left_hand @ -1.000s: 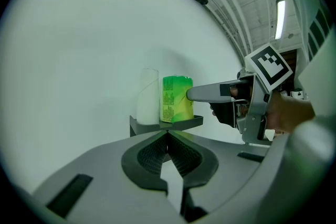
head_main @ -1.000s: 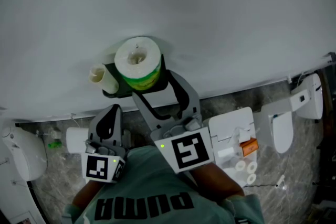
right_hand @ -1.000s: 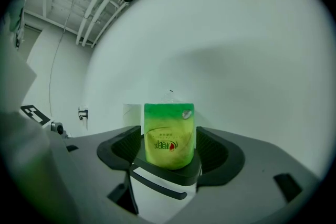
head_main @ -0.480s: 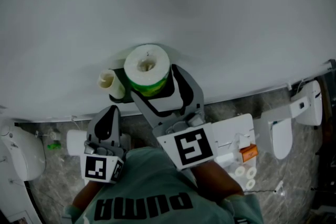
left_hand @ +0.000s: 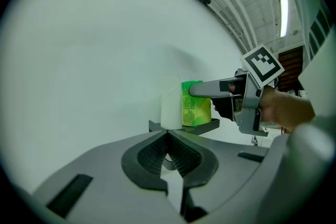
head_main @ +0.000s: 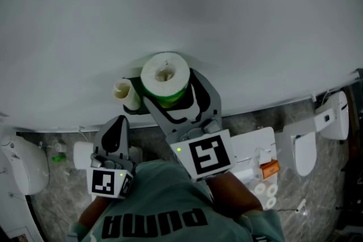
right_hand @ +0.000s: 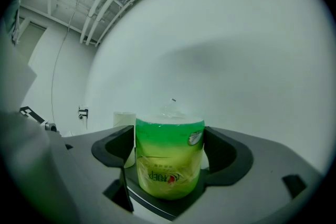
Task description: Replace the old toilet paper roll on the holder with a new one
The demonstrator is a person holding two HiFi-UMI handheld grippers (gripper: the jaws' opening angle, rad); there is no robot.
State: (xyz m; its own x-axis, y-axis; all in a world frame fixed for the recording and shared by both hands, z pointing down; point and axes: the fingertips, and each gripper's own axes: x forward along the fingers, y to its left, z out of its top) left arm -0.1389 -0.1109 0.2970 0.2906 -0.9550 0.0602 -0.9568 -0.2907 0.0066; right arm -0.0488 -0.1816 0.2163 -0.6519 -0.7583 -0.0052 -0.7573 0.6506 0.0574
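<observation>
The wrapped new roll stands upright on the wall holder, just beside the old roll. The right gripper flanks it, and its jaws have just been opening, apparently to leave it there. The left gripper hangs back, clenched and empty.

New toilet paper roll upright on holder shelf against wall, old roll just left on same shelf, right claw with jaws just opened flanking new roll, left claw back, lower left
</observation>
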